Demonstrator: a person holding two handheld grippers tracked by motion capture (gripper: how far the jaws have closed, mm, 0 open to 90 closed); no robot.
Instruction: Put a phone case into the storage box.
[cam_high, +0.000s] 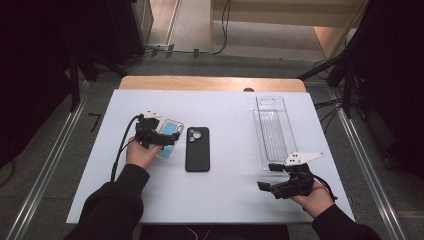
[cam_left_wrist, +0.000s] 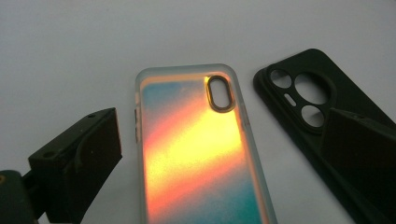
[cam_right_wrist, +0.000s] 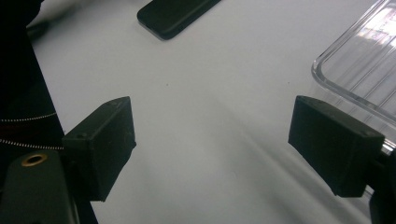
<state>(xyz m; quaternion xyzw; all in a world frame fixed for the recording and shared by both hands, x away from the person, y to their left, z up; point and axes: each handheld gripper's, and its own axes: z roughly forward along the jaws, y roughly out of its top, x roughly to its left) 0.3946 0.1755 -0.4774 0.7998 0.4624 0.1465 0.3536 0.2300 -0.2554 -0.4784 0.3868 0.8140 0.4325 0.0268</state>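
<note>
An iridescent phone case (cam_left_wrist: 201, 154) with a clear rim lies flat on the white table, its orange, yellow and teal back facing up. My left gripper (cam_left_wrist: 224, 133) hovers over it, open, with one jaw on each side and neither pad touching it. In the high view the left gripper (cam_high: 167, 140) covers part of that case (cam_high: 172, 126). Just to its right lies a black phone case (cam_high: 197, 149) (cam_left_wrist: 308, 93). My right gripper (cam_high: 267, 176) (cam_right_wrist: 212, 119) is open near the table's front right, nothing between its jaws.
A clear plastic tray (cam_high: 274, 131) (cam_right_wrist: 359, 60) lies lengthwise at the right of the table, just beyond the right gripper. The black case's corner (cam_right_wrist: 173, 16) shows far off in the right gripper view. The white table top (cam_high: 225, 110) ends at a wooden back edge (cam_high: 210, 83).
</note>
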